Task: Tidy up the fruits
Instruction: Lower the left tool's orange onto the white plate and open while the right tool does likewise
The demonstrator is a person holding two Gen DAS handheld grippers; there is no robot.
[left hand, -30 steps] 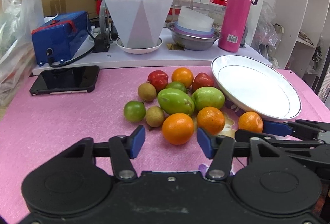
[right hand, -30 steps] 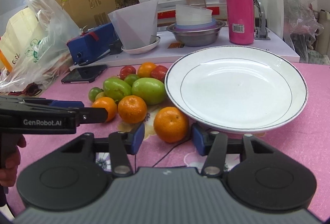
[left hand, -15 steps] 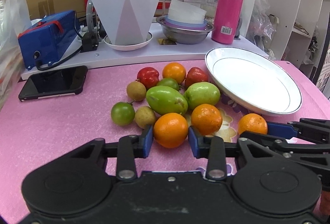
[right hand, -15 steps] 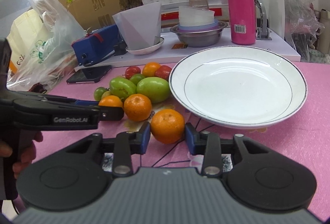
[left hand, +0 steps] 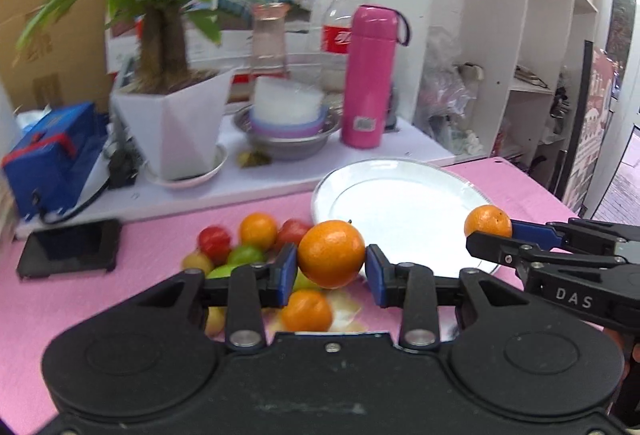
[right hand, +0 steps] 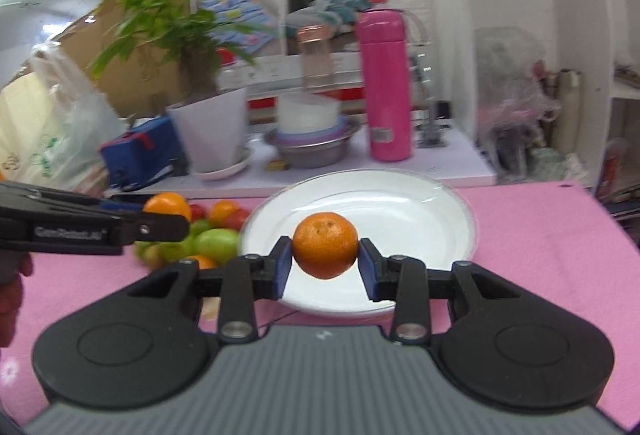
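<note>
Both grippers have risen off the pink mat [left hand: 132, 275] since a second ago, each carrying an orange that then lay on the mat between open pads; the jaws have just been closing onto the fruit and now grip it.

From the left wrist camera, going left to right: a black phone [left hand: 68, 249] lies flat on the mat near the left edge, below a blue case [left hand: 48, 159] on the white shelf board. Next to that stands a potted plant [left hand: 172, 123] in a white faceted pot, then a steel bowl [left hand: 288, 143] with stacked plastic bowls inside, then a pink flask [left hand: 370, 75]. On the mat, the fruit pile [left hand: 240, 243] of red, green and orange pieces sits just left of the white plate [left hand: 400, 211]. The left gripper [left hand: 331, 269] is closed narrow on the large orange [left hand: 331, 253], held clear above the pile, with another orange [left hand: 307, 309] resting on the mat below it. Farther right, the right gripper [left hand: 490, 229] comes in from the edge, pinching the small orange [left hand: 488, 221] above the plate's right rim.

From the right wrist camera, the left gripper [right hand: 166, 217] enters from the left with its orange above the pile, a person's hand [right hand: 10, 299] at the edge. The right gripper [right hand: 325, 263] clamps its orange [right hand: 325, 245] over the plate [right hand: 400, 207], not touching it.
</note>
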